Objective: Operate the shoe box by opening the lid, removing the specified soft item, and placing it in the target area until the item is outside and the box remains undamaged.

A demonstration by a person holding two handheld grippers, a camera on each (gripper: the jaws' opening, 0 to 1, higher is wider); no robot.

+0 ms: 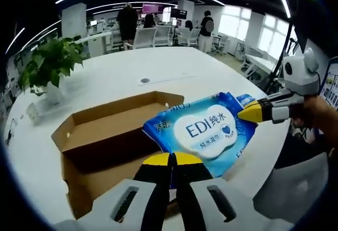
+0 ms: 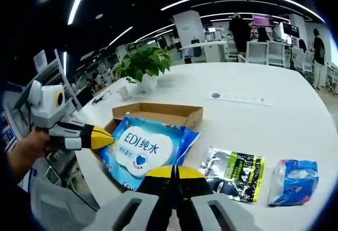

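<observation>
The box (image 1: 105, 130) stands open on the white table (image 1: 132, 72). Both grippers, left (image 1: 170, 159) and right (image 2: 173, 172), are closed on the blue wipes pack (image 1: 203, 130), holding it above the box edge. Setting it down remains.

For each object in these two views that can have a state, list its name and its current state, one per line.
Shoe box: open, lying on the white table.
Blue wipes pack: lifted over the box, gripped at two edges.
Left gripper: shut on the pack.
Right gripper: shut on the pack.
Black-green pouch: flat on table.
Blue packet: crumpled, on table.
</observation>
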